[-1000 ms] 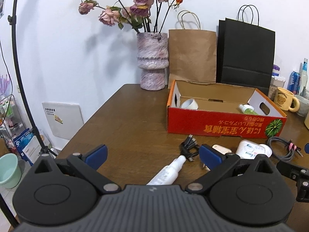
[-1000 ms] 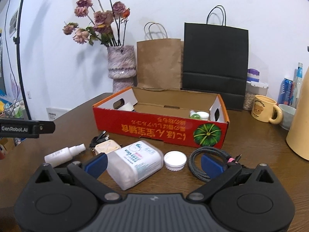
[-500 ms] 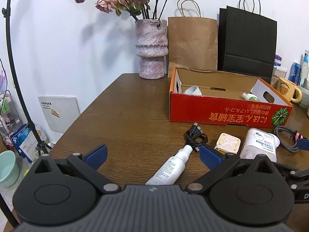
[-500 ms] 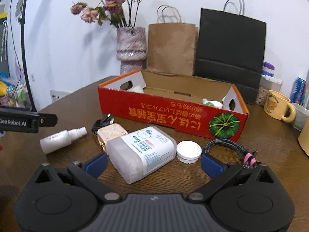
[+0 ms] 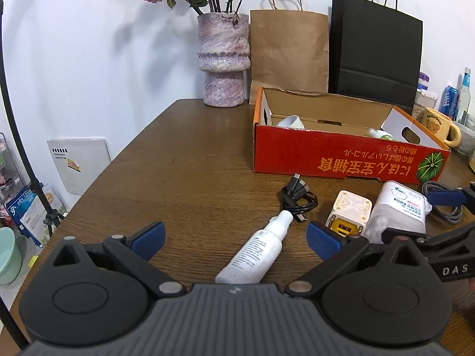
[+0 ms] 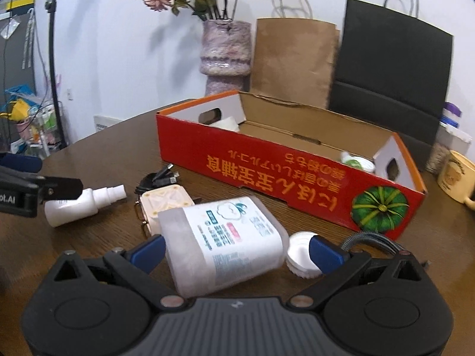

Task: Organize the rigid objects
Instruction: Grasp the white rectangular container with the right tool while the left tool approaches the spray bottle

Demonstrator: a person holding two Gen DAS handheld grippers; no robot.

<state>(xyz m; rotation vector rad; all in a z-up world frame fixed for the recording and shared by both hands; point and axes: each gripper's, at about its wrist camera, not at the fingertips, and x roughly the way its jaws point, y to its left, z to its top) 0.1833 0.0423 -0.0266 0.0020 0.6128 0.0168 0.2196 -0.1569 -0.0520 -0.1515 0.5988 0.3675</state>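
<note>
Jaws spread wide on both: I have my left gripper (image 5: pixel 234 238) straddling the white spray bottle (image 5: pixel 256 250), its long axis running away from me, and my right gripper (image 6: pixel 236 250) around the translucent wipes tub (image 6: pixel 222 243), both lying on the worktop (image 5: pixel 184 172) before the red box (image 6: pixel 285 169).

The spray bottle (image 5: pixel 256 252) lies between the left claw's (image 5: pixel 234 237) spread fingers, the cable (image 5: pixel 297 200) just ahead of its nozzle. The charger (image 5: pixel 350 210) sits right of that claw, touching the tub (image 6: pixel 225 241), which lies between the right claw's (image 6: pixel 237 250) fingers. The box (image 5: pixel 341 157) stands beyond, a cup (image 5: pixel 290 121) inside.
</note>
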